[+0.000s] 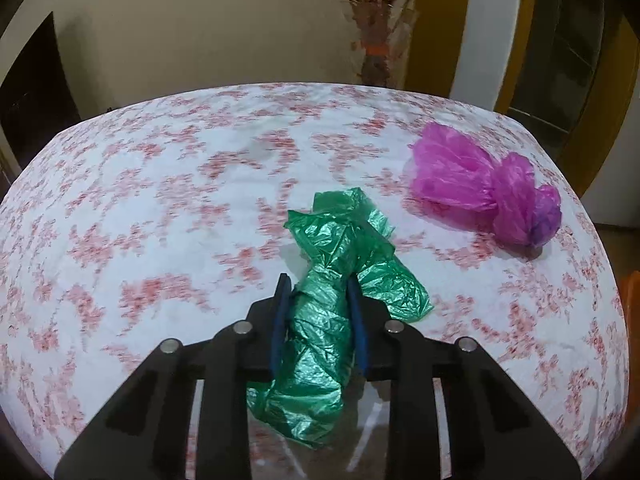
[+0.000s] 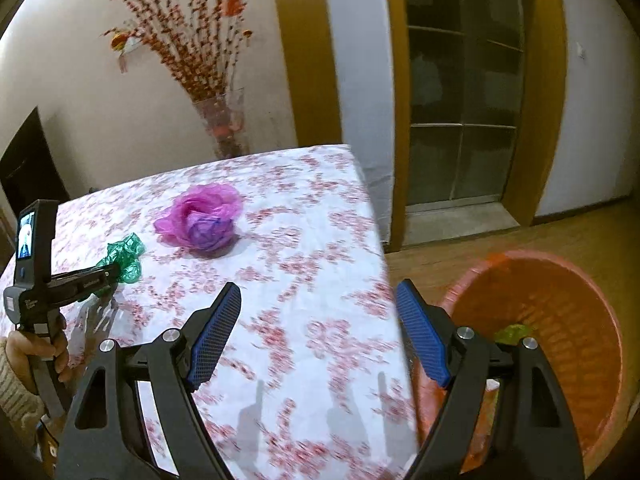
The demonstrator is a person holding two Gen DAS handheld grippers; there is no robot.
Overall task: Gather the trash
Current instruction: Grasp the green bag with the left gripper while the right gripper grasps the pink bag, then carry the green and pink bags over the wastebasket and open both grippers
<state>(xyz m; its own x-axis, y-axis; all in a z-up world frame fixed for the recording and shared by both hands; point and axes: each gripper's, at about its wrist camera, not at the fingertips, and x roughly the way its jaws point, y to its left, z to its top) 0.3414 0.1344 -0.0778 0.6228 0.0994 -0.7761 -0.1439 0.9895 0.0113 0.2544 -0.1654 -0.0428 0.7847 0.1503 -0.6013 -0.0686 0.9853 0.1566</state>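
Observation:
A crumpled green plastic bag (image 1: 332,300) lies between the blue pads of my left gripper (image 1: 318,284), which is shut on it just above the floral tablecloth. The bag also shows in the right wrist view (image 2: 125,258), held by the left gripper (image 2: 108,270). A crumpled purple plastic bag (image 1: 484,184) lies on the table to the right; it also shows in the right wrist view (image 2: 204,220). My right gripper (image 2: 320,296) is open and empty, above the table's right edge. An orange basket (image 2: 560,320) stands on the floor at the right, with a yellow-green scrap (image 2: 514,332) inside.
The table (image 2: 320,240) has a white cloth with red flowers. A glass vase of dried red branches (image 2: 224,128) stands behind its far edge. A wall, a wooden door frame and a glass door (image 2: 460,100) lie beyond. The floor is wood.

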